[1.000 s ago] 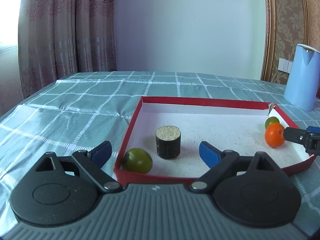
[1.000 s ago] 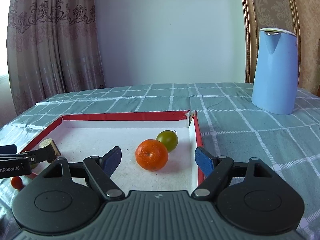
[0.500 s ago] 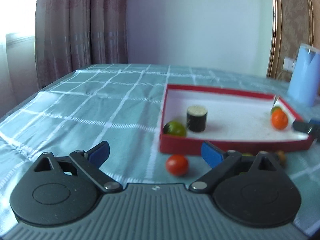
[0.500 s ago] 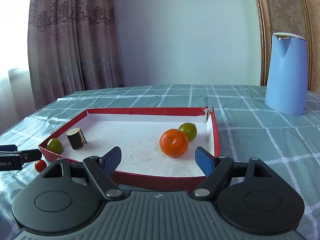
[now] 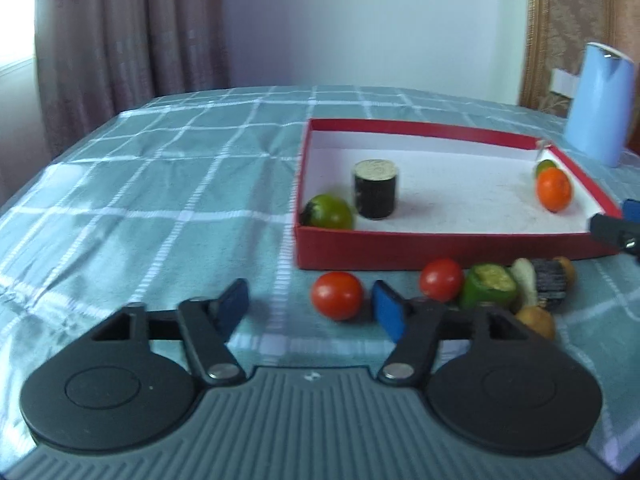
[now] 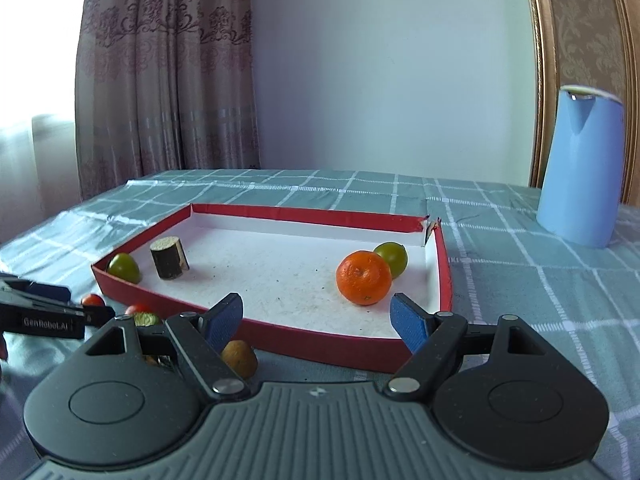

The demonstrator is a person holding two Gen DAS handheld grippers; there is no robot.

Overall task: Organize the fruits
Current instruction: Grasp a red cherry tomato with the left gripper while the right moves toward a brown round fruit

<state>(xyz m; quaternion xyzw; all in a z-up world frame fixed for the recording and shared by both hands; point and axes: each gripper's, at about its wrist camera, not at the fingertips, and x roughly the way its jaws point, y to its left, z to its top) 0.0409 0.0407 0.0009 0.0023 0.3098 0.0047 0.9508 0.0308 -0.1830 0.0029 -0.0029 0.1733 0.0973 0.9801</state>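
Observation:
A red tray (image 5: 440, 246) (image 6: 444, 264) holds a green fruit (image 5: 329, 211) (image 6: 124, 267), a dark cylinder (image 5: 375, 189) (image 6: 169, 258), an orange (image 5: 554, 189) (image 6: 363, 277) and a second green fruit (image 6: 392, 257). In front of the tray lie two red tomatoes (image 5: 337, 295) (image 5: 441, 279), a cut green piece (image 5: 490, 286), a dark piece (image 5: 550, 280) and a brown fruit (image 5: 535, 320) (image 6: 239, 358). My left gripper (image 5: 310, 310) is open and empty, low over the cloth beside the nearer tomato. My right gripper (image 6: 318, 318) is open and empty above the tray's front edge.
A light blue jug (image 5: 602, 102) (image 6: 580, 166) stands on the checked teal tablecloth (image 5: 160, 184) right of the tray. Curtains (image 6: 168, 80) hang behind the table's far left edge. The left gripper shows at the left of the right wrist view (image 6: 44, 312).
Both grippers have pulled back from the tray toward the table's front. The loose tomatoes and other pieces in front of the tray have come into view. Both stay open.

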